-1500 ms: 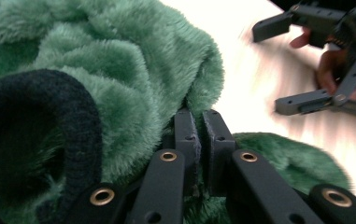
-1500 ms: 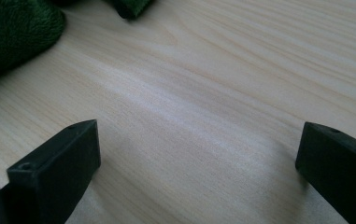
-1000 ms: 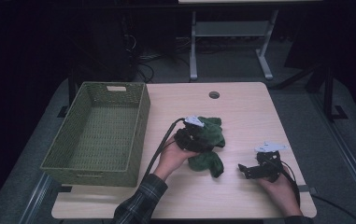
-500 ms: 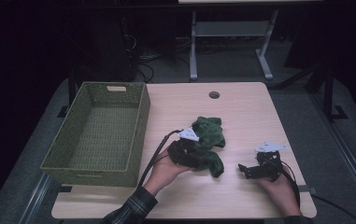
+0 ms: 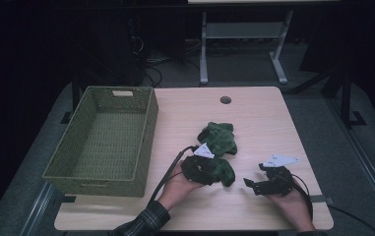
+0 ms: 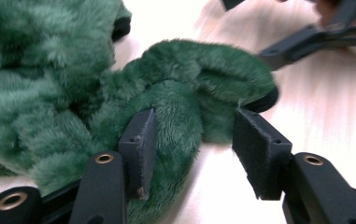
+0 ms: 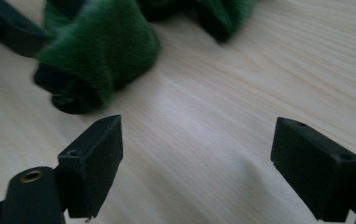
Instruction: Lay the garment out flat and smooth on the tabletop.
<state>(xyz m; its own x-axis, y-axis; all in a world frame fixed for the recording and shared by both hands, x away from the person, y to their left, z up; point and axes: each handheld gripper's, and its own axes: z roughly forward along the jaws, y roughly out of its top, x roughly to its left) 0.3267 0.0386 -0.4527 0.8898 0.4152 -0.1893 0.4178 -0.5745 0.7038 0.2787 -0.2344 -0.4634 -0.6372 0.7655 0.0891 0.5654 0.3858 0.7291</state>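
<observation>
1. Right, starting at the left: the woven basket (image 5: 101, 140) sits on the table's (image 5: 254, 118) left side. From what I see in the high view it has nothing in it, just bare weave on the floor and walls.
2. The green plush cloth (image 5: 218, 150) lies mid-table, well apart from the basket and bunched in two lumps.
3. My left gripper (image 6: 192, 140) is on the near lump. Its jaws are half-spread and have just been opening; a fold of the plush lies between them, against the left pad, while the right pad stands clear of it. No real grip, as I read it.
4. To do this step well, I'd push deeper so both pads straddle a thick fold, then close firmly. A shallow pinch on the fuzz will likely slip.
5. My right gripper (image 7: 194, 161) is near the table's right edge, hovering over bare wood. Its jaws are wide with nothing between them, and they have just been closing a little.
6. I'd bring the right in on the plush's near end so the cloth doesn't drag.
</observation>
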